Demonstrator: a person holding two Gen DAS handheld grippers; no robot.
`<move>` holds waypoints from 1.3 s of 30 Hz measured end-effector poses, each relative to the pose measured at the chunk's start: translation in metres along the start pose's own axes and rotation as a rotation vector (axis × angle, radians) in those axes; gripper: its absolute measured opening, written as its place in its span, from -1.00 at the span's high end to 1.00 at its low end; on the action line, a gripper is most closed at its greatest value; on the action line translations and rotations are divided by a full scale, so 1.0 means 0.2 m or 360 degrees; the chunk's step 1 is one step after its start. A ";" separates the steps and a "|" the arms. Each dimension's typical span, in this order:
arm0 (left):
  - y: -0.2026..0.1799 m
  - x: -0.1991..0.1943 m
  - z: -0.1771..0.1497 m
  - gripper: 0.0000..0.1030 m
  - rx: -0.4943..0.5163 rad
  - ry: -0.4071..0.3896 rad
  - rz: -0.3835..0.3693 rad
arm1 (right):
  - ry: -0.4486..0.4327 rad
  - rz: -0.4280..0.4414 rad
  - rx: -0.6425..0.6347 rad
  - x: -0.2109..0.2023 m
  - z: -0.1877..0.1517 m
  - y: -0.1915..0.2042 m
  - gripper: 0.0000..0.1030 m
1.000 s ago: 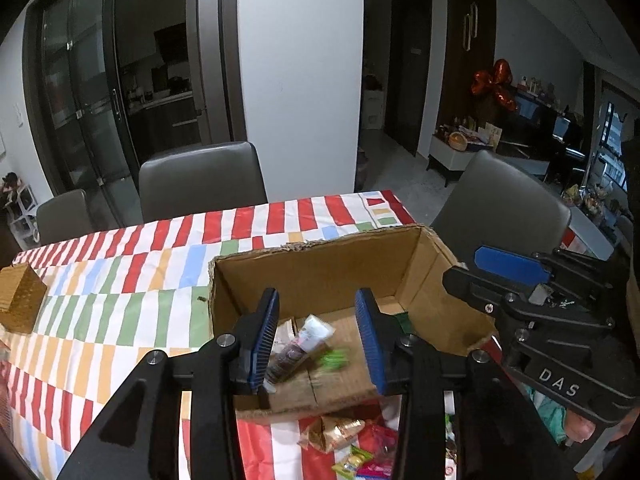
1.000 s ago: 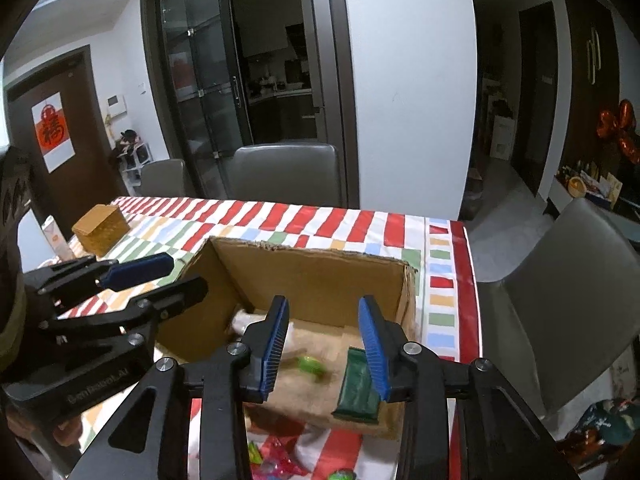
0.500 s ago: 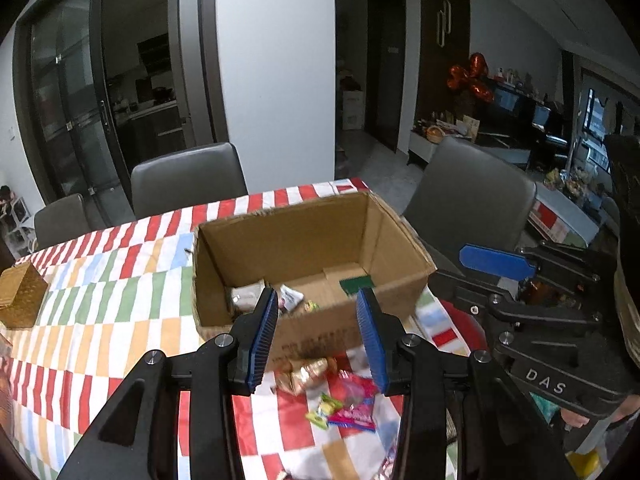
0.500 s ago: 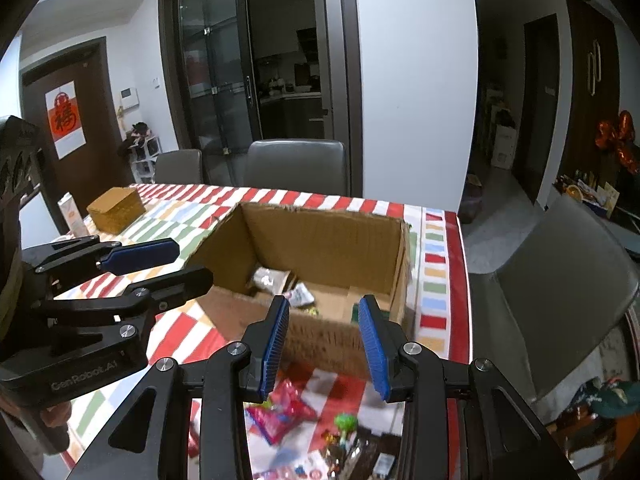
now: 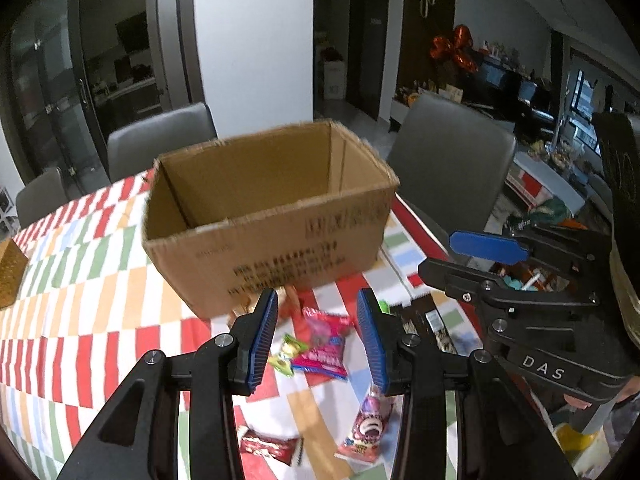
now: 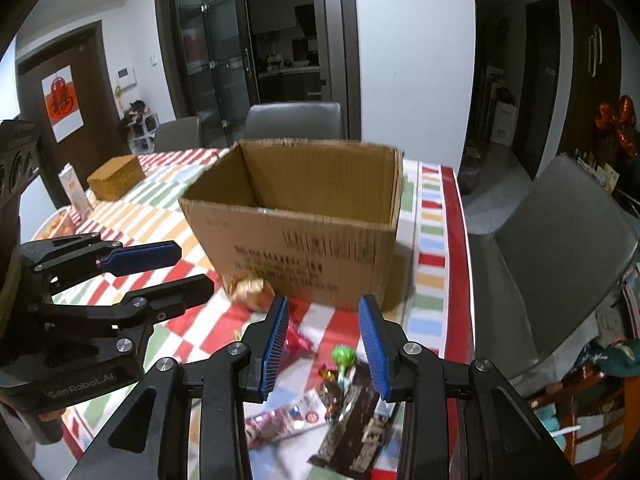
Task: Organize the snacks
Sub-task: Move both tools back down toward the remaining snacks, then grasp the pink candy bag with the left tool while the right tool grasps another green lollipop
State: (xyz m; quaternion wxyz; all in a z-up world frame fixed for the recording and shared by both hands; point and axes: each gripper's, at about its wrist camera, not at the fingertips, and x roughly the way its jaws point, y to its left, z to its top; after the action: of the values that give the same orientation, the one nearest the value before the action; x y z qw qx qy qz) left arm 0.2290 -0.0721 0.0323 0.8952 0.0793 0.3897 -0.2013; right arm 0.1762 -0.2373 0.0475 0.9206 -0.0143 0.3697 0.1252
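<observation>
Low in both frames, the left gripper [image 5: 317,336] and right gripper [image 6: 323,343] hang with jaws spread wide, holding nothing, over loose snacks on the striped tablecloth [image 5: 100,304]: a pink packet [image 5: 322,350], a green lollipop [image 6: 344,357] and a dark bar [image 6: 354,438]. A good pick probably means dropping straight down and straddling one wrapper. Beyond, at frame centre, stands the cardboard box [image 5: 272,216]; its printing is blurred. "DAS" and "GenRobot.AI" mark the tools.

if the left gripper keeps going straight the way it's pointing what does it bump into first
Probably the pink snack packet lying on the striped tablecloth, since it sits between the open fingers of the left gripper. The cardboard box stands just beyond; depth is hard to judge.
</observation>
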 end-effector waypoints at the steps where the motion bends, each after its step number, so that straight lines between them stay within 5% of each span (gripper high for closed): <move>1: -0.01 0.02 -0.01 0.21 0.0004 0.0016 -0.0004 | 0.0014 -0.0004 -0.0001 0.01 -0.02 0.00 0.27; 19: -0.05 0.37 -0.22 0.21 0.0069 0.0278 -0.0091 | 0.0261 -0.0004 -0.0009 0.28 -0.24 -0.06 0.27; 39: 0.01 0.63 -0.21 0.23 0.0045 0.0352 -0.0097 | 0.0421 0.0011 0.0020 0.57 -0.27 -0.09 0.28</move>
State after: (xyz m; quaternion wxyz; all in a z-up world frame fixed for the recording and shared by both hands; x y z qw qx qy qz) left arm 0.2796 -0.0953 -0.0882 0.8390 0.1017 0.4854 -0.2241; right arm 0.2239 -0.2361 -0.0703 0.8634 -0.0235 0.4887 0.1231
